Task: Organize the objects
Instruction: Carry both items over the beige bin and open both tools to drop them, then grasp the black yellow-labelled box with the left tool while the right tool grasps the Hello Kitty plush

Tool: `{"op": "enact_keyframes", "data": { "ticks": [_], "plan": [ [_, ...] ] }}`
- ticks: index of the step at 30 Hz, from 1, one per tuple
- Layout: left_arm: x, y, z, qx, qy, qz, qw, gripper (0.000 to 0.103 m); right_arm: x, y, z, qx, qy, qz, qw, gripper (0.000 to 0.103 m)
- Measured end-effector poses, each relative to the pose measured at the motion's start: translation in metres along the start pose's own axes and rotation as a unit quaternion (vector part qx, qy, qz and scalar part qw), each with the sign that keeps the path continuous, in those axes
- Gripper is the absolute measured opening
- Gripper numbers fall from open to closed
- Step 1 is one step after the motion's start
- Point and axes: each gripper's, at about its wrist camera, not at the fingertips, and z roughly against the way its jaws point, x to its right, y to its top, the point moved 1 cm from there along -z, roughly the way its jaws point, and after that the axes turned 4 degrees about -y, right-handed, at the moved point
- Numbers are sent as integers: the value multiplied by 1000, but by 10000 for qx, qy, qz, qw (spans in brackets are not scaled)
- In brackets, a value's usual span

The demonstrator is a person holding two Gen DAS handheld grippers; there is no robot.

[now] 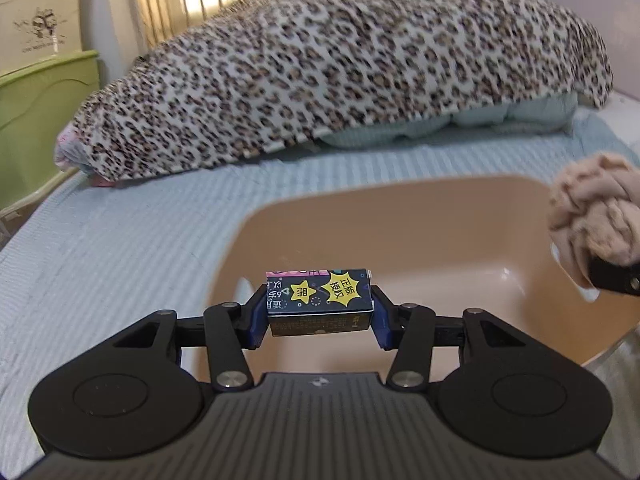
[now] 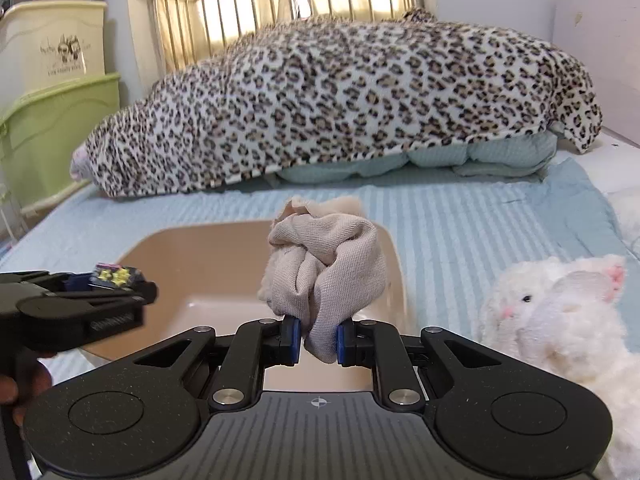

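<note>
**Two items held over the basin, both claws loaded**

Item 1: small dark printed cardboard box with yellow starbursts (image 1: 320, 300). Held crosswise in the left claw (image 1: 320, 310), whose blue pads (image 1: 260, 316) press on its two short ends. It hangs above the near part of the tan plastic basin (image 1: 440, 216) that sits on the pale blue ribbed bed cover (image 1: 120, 240). Judged light and stiff, with smooth printed faces that could slip; the end-to-end hold looks sound, though hard pressure might crush the card.

Item 2: bunched beige knitted cloth (image 2: 324, 256). Pinched by a lower fold in the right claw (image 2: 318, 340), jaws nearly together on the fabric. It stands over the basin's right side. Judged soft, light and floppy; any thick fold serves as a hold.

Pose: both claws level, pointing toward the headboard, side by side over the basin, near each other but apart.

Not yet handled: white fluffy plush animal (image 2: 560, 312), lying on the bed cover right of the basin.

Background: leopard-print blanket (image 2: 340, 108).
</note>
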Motion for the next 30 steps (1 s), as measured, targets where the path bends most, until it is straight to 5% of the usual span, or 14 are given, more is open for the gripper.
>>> {"op": "enact_keyframes", "data": {
  "ticks": [7,8,10,11,13,22,30],
  "plan": [
    [8,-13,-20,-229,-168,-180,9994,56,-6,-12,-24,-303,-129,-48,9994,19],
    [8,-14,-18,-219,-125,-231,9994,64,-6,-13,-23,-329,-124,-86,9993,21],
    [6,-14,-12,-175,-40,-291,9994,83,-5,-15,-18,-290,-125,-140,9994,42],
    [5,-13,-7,-128,3,-282,9995,91,-5,-15,-14,-241,-154,-150,9995,44],
    [1,-12,3,-91,62,-226,9997,98,-6,-15,-2,-117,-180,-115,9997,63],
    [-21,-17,63,-52,61,-104,9999,99,-17,-17,57,199,-131,33,9997,97],
    [-43,-50,92,-366,-13,109,9993,99,-45,-47,86,-43,52,351,9994,103]
  ]
}}
